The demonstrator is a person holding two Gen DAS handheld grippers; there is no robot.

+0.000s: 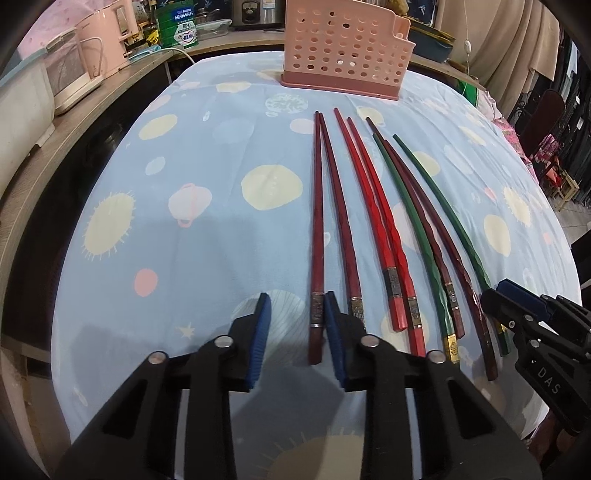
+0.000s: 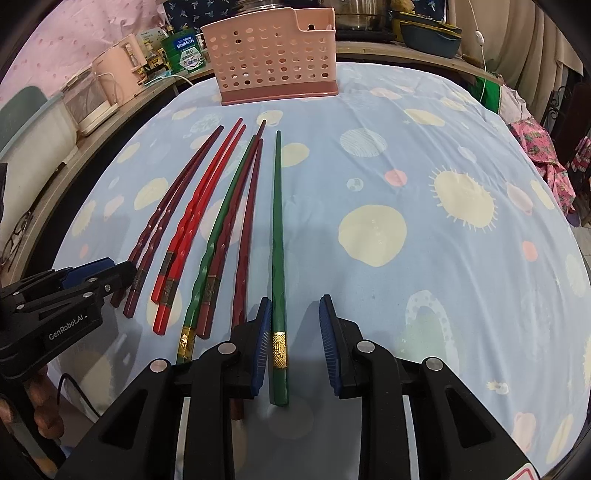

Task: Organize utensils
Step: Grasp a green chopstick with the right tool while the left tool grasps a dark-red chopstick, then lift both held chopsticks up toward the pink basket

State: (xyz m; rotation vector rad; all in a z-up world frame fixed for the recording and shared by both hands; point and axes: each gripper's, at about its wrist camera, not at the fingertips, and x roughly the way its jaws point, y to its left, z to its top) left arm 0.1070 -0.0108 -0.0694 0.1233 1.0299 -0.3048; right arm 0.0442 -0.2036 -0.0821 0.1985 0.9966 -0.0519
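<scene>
Several chopsticks lie side by side on the blue patterned tablecloth point(image 1: 184, 240): dark red point(image 1: 317, 229), bright red point(image 1: 373, 214), and green point(image 1: 417, 221). A pink perforated utensil holder point(image 1: 343, 48) stands upright at the table's far side; it also shows in the right wrist view point(image 2: 273, 55). My left gripper point(image 1: 297, 306) is open, its right pad beside the handle of the leftmost dark red chopstick. My right gripper point(image 2: 295, 314) is open around the handle of the rightmost green chopstick point(image 2: 277, 240), which lies next to its left pad. Nothing is gripped.
A wooden counter point(image 1: 110, 85) curves along the left with pink and white appliances point(image 1: 96, 55) and a green tin point(image 1: 177, 26). Pots and a teal dish point(image 2: 428, 37) sit behind the holder. Clothes and a chair point(image 1: 546, 122) stand to the right of the table.
</scene>
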